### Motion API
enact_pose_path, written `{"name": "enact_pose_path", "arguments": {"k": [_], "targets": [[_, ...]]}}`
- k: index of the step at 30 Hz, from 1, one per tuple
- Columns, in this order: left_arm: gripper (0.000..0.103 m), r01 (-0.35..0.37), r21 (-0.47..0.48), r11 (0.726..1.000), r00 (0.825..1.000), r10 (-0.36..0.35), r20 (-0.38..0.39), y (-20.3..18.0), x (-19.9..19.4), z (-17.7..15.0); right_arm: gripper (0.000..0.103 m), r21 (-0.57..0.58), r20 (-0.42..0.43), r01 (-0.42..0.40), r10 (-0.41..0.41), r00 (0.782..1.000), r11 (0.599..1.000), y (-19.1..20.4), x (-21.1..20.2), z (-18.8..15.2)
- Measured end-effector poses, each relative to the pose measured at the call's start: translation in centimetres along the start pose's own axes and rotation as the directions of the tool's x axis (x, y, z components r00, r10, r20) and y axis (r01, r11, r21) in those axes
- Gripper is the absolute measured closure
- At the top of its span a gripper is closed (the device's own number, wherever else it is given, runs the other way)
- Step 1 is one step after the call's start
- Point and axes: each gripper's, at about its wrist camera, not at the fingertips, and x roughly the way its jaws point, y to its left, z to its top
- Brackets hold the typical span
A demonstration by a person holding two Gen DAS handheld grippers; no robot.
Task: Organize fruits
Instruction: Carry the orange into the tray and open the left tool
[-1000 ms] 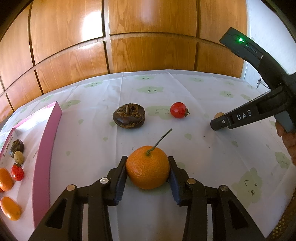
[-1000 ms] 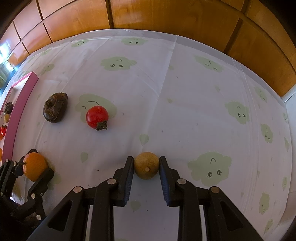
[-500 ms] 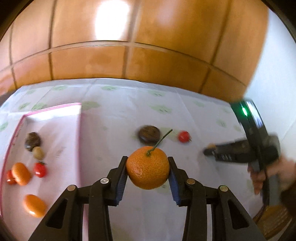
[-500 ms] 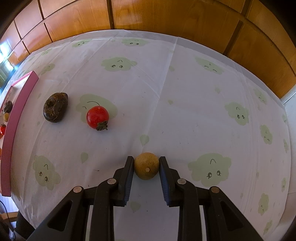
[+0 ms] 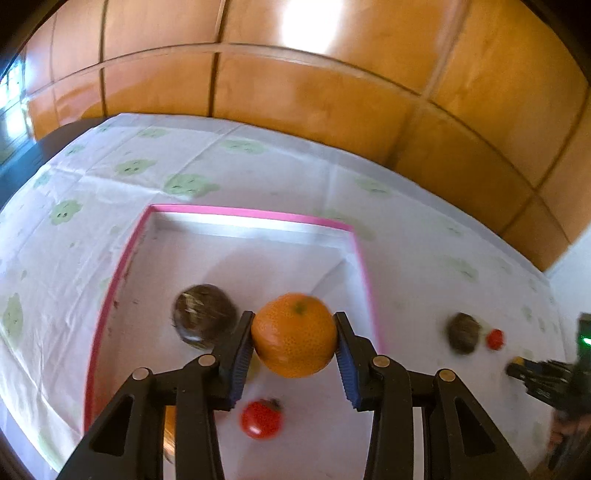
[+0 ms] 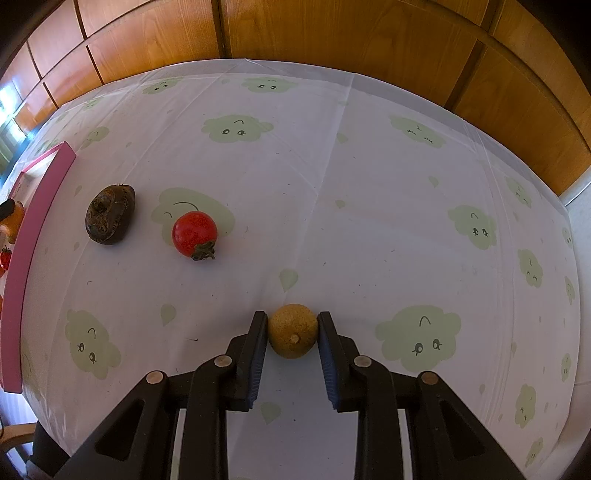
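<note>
Two grippers are at work, each with a fruit between its blue pads. The left gripper (image 5: 294, 345) points steeply down over the pink-rimmed tray (image 5: 251, 212) with the orange (image 5: 294, 335) between its pads; its jaws are opening, though both pads appear to touch the peel. Just off its left finger, at ten o'clock, a dark rough fruit (image 5: 204, 316) lies in the tray, and at six o'clock under the orange sits a small red fruit (image 5: 260, 419). The right gripper (image 6: 293, 334) tilts more steeply still, pinching a small tan fruit (image 6: 293, 329) that rests on the tablecloth (image 6: 369, 229).

From that gripper, a red tomato (image 6: 194, 234) with a dry calyx lies at about ten o'clock, a dark wrinkled fruit (image 6: 109, 214) just beyond it, well apart from the tan one. The tray's pink wall runs along the nine o'clock edge.

The cloth is white with pale green cloud faces; wooden panelling (image 6: 332, 33) backs the table.

The left view is motion-blurred. An orange shape behind the left finger is mostly hidden. In the right view the tray's contents are cut off at the frame edge.
</note>
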Motion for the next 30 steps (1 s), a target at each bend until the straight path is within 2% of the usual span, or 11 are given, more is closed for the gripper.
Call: {"name": "enact_pose_path", "arguments": {"k": [1,3,6,10,16,22,30], "targets": [[0.057,0.005,-0.007,1.000,1.000,-0.005,-0.001,0.4,0.1,0.1,0.075,-0.001,0.000,0.000,0.000,1.000,1.000,0.0,0.0,0.0],[0.046,0.007,-0.017,1.000,1.000,-0.007,0.011,0.6,-0.5,0.0,0.075,-0.001,0.000,0.000,0.000,1.000,1.000,0.0,0.0,0.0],[0.045,-0.013,-0.023,1.000,0.999,0.014,0.050,0.3,-2.1,-0.6,0.075,-0.004,0.001,0.001,-0.001,1.000,1.000,-0.1,0.0,0.0],[0.046,-0.081,-0.038,0.996,0.992,0.085,0.096,0.2,-4.1,-2.0,0.075,-0.009,0.002,0.005,-0.005,1.000,1.000,-0.1,0.1,0.0],[0.045,-0.199,-0.044,0.979,0.969,0.203,0.140,0.0,-6.6,-4.9,0.075,-0.018,0.006,0.015,-0.015,1.000,1.000,0.1,0.0,-0.1],[0.040,-0.252,-0.061,0.966,0.953,0.258,0.158,0.8,-8.5,-6.6,0.075,-0.029,0.016,0.026,-0.026,1.000,0.999,0.6,-0.2,-0.4],[0.032,-0.268,-0.049,0.962,0.942,0.272,0.195,1.0,-10.2,-7.8,0.075,-0.040,0.036,0.045,-0.044,0.998,0.998,1.3,-0.5,-1.0]]}}
